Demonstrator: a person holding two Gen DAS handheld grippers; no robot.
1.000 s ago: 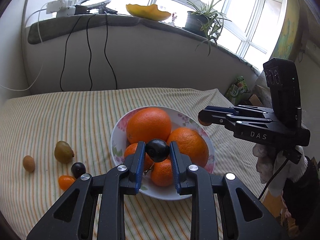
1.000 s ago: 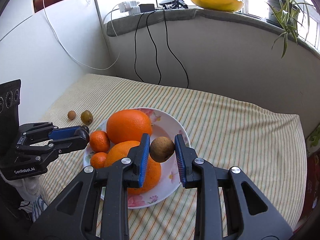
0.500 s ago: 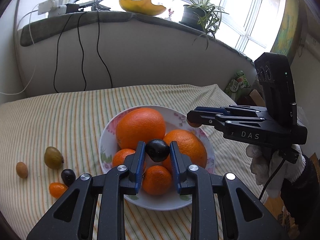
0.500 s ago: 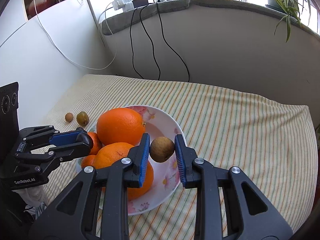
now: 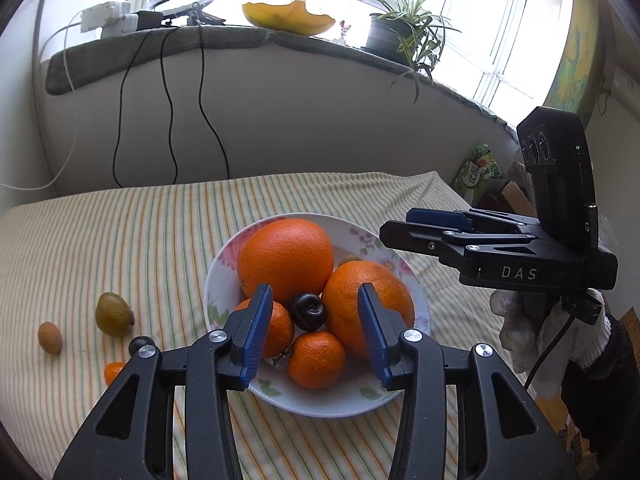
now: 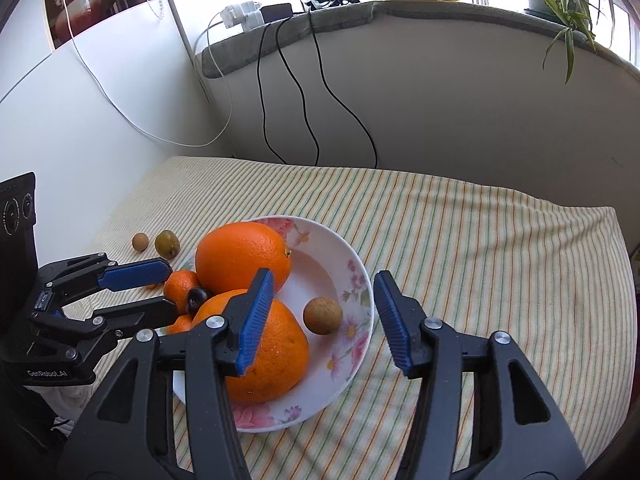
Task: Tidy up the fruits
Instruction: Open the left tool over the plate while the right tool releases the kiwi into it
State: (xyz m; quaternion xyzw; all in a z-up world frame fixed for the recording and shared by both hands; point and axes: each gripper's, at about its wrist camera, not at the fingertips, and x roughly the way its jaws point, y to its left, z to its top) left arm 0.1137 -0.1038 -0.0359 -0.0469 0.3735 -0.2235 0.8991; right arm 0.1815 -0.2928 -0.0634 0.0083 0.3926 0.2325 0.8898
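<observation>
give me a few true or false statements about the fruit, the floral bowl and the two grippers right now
1. The small dark cherry lies among the oranges in the white floral bowl. True.
2. The right gripper is clamped on the round brown fruit. False: its jaws are opening, pads clear; the fruit lies in the bowl.
3. A green oval fruit lies on the striped cloth outside the bowl. True.
4. The bowl holds only one orange. False: two large oranges and smaller ones.
5. The left gripper grips the cherry. False: jaws opening, not touching.
</observation>
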